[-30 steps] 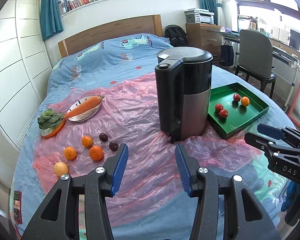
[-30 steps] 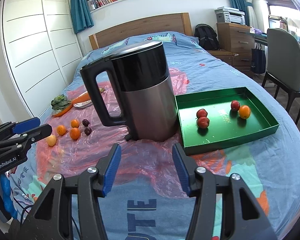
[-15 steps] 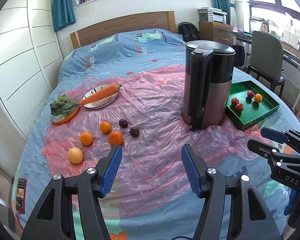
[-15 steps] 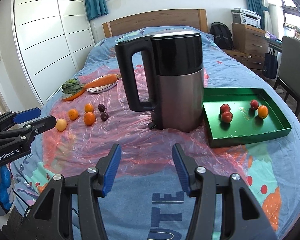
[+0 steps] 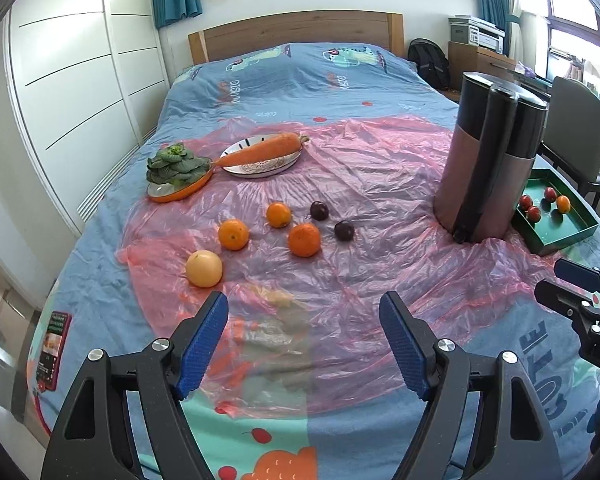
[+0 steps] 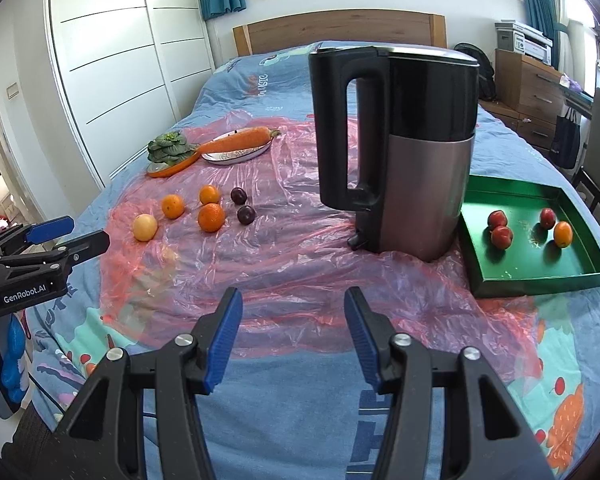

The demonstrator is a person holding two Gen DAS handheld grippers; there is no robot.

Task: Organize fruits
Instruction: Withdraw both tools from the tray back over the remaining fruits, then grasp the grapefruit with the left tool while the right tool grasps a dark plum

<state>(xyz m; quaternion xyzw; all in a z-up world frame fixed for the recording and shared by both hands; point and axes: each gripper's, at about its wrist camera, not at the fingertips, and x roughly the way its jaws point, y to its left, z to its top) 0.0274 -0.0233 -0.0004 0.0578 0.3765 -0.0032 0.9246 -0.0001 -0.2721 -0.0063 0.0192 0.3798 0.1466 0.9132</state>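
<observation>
From the left wrist view, the bed's (image 5: pixel 112 216) left edge runs beside white wardrobe doors (image 5: pixel 76 80). On the pink plastic sheet (image 5: pixel 360 240), a yellow fruit (image 5: pixel 204 268), three oranges (image 5: pixel 304 239) and two plums (image 5: pixel 344 230) cluster at eleven o'clock of the left gripper (image 5: pixel 304 340), whose jaws have just been opening, nothing between them. Bare sheet lies ahead at twelve. The kettle (image 6: pixel 396 148) stands at one o'clock of the right gripper (image 6: pixel 293 332), jaws parted and empty. The green tray (image 6: pixel 540 280), holding four fruits, sits at two o'clock near the bed's right edge.
</observation>
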